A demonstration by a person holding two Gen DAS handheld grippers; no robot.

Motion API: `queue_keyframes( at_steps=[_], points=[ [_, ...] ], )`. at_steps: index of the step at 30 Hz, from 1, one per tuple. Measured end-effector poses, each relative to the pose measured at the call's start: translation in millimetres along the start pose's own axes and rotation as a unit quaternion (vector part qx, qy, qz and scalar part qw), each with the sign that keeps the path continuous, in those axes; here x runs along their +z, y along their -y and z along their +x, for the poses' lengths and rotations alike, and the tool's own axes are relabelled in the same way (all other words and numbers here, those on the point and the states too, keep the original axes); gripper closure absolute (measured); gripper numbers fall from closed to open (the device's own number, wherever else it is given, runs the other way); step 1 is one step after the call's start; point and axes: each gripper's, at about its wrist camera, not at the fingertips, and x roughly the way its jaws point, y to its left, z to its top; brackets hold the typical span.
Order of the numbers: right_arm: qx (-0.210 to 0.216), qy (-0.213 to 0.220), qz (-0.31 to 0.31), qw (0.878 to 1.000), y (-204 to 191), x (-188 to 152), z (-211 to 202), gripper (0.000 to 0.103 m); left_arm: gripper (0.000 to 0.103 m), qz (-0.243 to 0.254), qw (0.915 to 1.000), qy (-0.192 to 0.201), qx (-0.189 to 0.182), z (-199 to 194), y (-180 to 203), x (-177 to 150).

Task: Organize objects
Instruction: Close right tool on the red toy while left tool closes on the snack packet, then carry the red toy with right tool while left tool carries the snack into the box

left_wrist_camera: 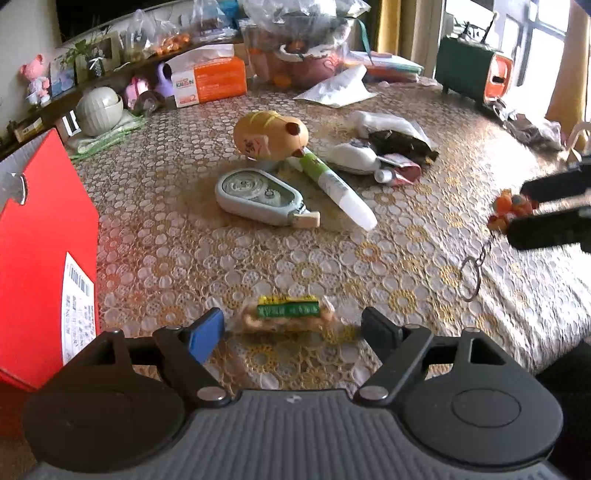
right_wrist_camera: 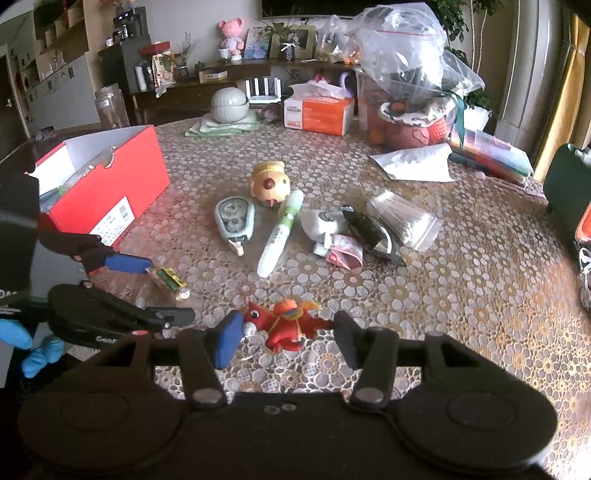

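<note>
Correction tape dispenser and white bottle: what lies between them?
A green-and-white glue stick lies between the correction tape dispenser and the white bottle, clearest in the right wrist view.

Daylight enters through a window far beyond the jaws to the right, blown out white. It puts a pale sheen on the table. Fisheye bending curves the table's rim and the far shelf. Edges look soft, perhaps motion blur; corners are dark.
</note>
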Motion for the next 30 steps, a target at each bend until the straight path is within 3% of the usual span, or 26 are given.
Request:
queue_keyframes(
  at_steps=[4,8,13,30],
  points=[
    [0.001,-0.003,0.005,1.0,3.7,-1.0,4.2,0.049,0.023,0.002,1.0,0.001,0.002,1.1,0.5,2.6],
    [0.004,-0.003,0.008,1.0,5.0,-1.5,6.3,0.049,0.04,-0.001,1.0,0.008,-0.003,-1.9,0.3,1.5],
    [0.006,-0.003,0.006,1.0,3.9,-1.6,6.7,0.049,0.049,0.007,0.9998,0.015,0.007,-7.1,4.9,0.1],
    [0.017,0.022,-0.014,1.0,-17.6,11.0,-20.0,0.049,0.051,-0.038,0.9985,0.027,-0.028,-57.4,1.3,-3.8]
  ],
)
